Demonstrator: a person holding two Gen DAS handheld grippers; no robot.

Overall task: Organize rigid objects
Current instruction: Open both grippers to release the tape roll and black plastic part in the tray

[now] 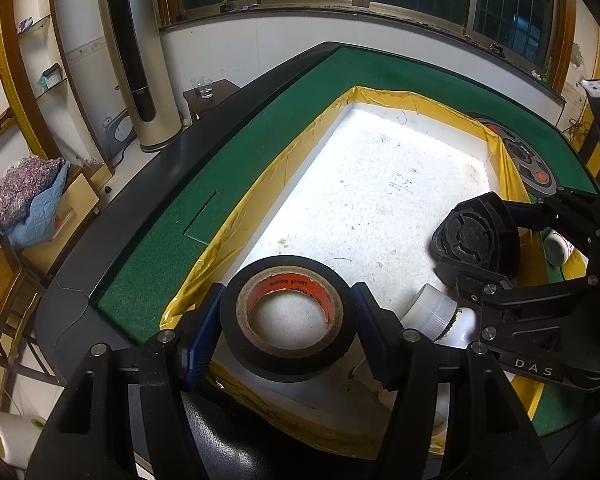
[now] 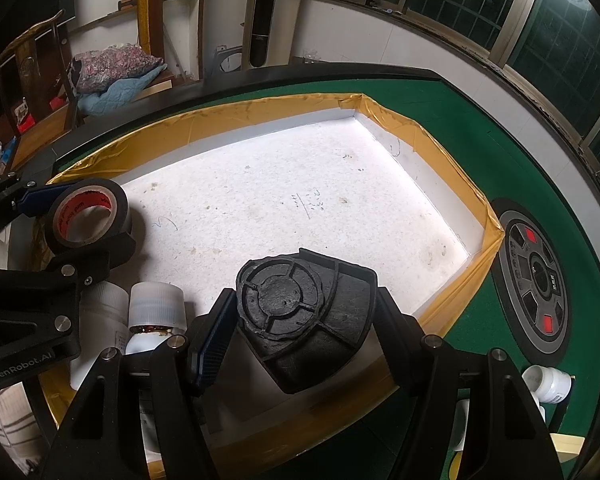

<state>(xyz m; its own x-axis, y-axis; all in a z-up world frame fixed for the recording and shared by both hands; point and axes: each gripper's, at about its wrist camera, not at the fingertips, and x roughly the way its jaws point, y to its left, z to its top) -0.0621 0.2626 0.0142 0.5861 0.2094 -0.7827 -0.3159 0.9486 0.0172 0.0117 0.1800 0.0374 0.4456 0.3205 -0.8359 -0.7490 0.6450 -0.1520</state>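
Note:
My left gripper [image 1: 290,320] is shut on a black roll of tape [image 1: 289,317] with an orange core, held above the near left corner of the white tray floor [image 1: 380,200]. The same tape roll [image 2: 88,212] shows at the left of the right wrist view. My right gripper [image 2: 300,320] is shut on a black ribbed plastic part [image 2: 300,312] with a round hub face, over the tray's near edge. That part [image 1: 474,236] also appears at the right of the left wrist view. Between the two grippers lie white bottles with ribbed caps [image 2: 156,308] [image 1: 430,312].
The tray has yellow-taped walls [image 2: 452,168] and sits sunken in a green felt table [image 1: 172,248] with a black rim. A round control panel [image 2: 536,276] is set in the felt at the right. Another white bottle [image 2: 548,384] lies on the felt near the right gripper.

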